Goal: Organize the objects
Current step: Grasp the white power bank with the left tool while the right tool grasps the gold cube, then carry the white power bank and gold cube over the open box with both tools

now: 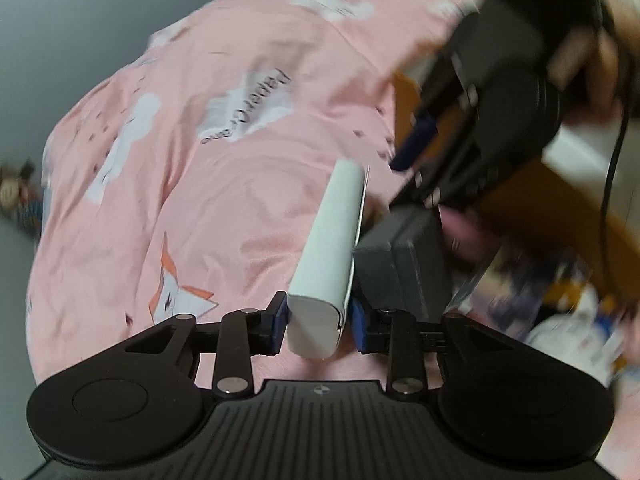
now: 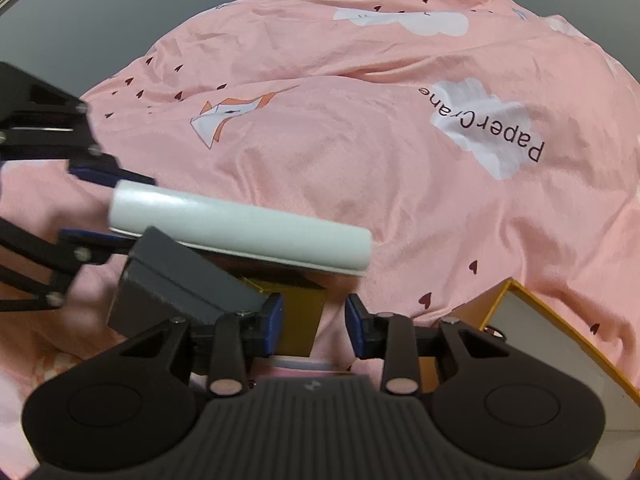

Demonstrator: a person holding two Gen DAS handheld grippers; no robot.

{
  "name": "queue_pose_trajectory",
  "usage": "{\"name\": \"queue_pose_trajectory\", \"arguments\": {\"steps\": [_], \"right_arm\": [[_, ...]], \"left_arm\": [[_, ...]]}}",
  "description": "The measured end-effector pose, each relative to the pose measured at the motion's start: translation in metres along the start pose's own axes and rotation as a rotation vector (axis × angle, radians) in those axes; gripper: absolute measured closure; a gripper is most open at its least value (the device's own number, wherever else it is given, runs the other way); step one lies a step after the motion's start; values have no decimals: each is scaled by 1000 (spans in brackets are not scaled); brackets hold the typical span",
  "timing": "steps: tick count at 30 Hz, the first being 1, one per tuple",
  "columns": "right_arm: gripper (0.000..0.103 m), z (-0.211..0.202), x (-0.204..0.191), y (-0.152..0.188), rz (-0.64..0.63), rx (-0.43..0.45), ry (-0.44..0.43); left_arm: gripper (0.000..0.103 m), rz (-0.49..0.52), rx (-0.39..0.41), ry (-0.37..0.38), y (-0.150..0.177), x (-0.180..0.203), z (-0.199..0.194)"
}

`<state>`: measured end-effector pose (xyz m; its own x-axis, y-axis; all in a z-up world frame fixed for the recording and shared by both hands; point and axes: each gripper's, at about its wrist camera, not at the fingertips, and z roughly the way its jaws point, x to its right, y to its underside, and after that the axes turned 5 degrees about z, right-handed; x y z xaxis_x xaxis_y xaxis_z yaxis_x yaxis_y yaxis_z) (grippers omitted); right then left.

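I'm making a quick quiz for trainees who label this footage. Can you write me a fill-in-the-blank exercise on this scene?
1. The left hand-held gripper has its blue pads on either side of a long ____ box.
2. The bedding under everything is ____ in colour.
3. The words printed on a white cloud read Paper____.
4. Next to the white box lies a box coloured dark ____.

Missing words: white; pink; Crane; grey

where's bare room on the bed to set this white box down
Free: the pink bedsheet between the crane print and the "PaperCrane" cloud. Crowded: around the white box, the grey box and the yellow box.
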<state>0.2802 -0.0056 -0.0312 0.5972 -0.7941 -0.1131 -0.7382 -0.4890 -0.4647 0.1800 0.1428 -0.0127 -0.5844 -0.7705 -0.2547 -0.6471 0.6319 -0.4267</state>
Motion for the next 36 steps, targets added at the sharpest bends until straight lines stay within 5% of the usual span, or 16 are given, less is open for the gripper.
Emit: {"name": "queue_pose_trajectory", "arguments": {"steps": [13,15,18,28,33,35,36], "right_arm": [[67,-4,-8,-6,164,-54,-151],[49,-4,-12,-7,143,-45,-102],[47,7,-7,-7,169,-76,-61],[48,42,12,-17,345,-147,-136],[38,58,21,-20,408,-177,-159],[43,54,20,-20,390,-171,-156],[58,49,19,-20,376,-161,-161]], "left_arm": [[69,-500,136,72,0,-45,-74],[69,-547,141,81,0,-49,-78],[69,-618,153,89,2,-55,-85],[69,-679,199,61,2,-68,-100],[69,-680,194,54,0,-69,-100],[69,-687,190,57,0,-70,-99],[69,-687,190,58,0,-70,-100]]}}
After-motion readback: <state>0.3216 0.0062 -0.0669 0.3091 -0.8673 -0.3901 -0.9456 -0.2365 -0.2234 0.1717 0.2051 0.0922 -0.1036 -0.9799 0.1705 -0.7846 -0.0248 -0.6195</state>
